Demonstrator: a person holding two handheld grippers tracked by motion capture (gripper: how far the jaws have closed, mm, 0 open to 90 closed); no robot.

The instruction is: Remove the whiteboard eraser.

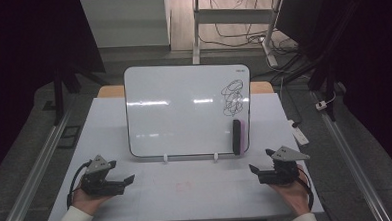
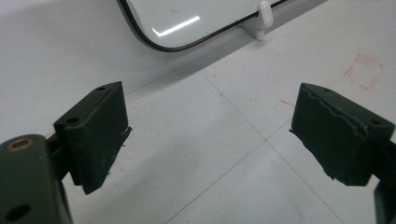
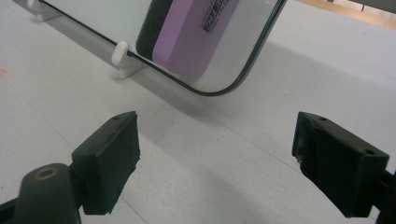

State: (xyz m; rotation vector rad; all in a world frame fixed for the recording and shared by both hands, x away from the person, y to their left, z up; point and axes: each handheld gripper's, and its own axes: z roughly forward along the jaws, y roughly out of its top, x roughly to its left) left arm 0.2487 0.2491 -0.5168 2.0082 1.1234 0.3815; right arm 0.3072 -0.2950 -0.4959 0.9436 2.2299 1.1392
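A whiteboard (image 1: pixel 184 111) stands propped on small white feet at the middle of the white table (image 1: pixel 187 191). A black scribble (image 1: pixel 233 96) marks its upper right. A purple and black eraser (image 1: pixel 239 136) clings to the board's lower right corner, also seen close up as the eraser (image 3: pixel 187 32) in the right gripper view. My left gripper (image 1: pixel 127 183) rests low at the front left, open and empty, its jaws wide apart over bare table (image 2: pixel 210 135). My right gripper (image 1: pixel 256 169) sits at the front right, open and empty, facing the board's lower right corner (image 3: pixel 243 79).
A faint red square mark (image 2: pixel 364 70) lies on the table between the grippers, also seen as the red mark (image 1: pixel 183 186). A white foot (image 2: pixel 262 18) holds the board's edge. Beyond the table stand desk legs and cables (image 1: pixel 240 33); metal rails (image 1: pixel 36 162) run along both sides.
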